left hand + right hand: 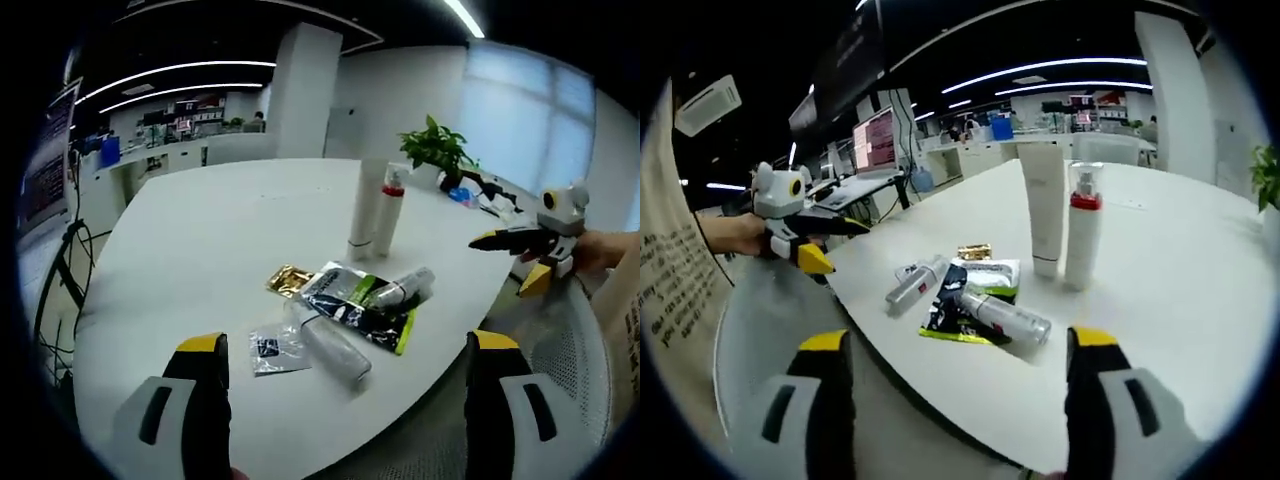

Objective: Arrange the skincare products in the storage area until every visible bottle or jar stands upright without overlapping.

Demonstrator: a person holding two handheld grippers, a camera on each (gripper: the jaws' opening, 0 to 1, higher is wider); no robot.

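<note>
Both grippers hovered spread and empty short of the table (200, 250): the left gripper (345, 375) and the right gripper (955, 372). A tube (366, 207) and a pump bottle (389, 212) already stood upright at the far side. Two bottles (336, 347) (402, 289) lay on their sides among sachets (350, 300) nearer, not yet stood up, so the job looked roughly half done.

two upright bottles (1045, 205), two lying bottles (1006, 315), three sachets (975, 252)
</note>
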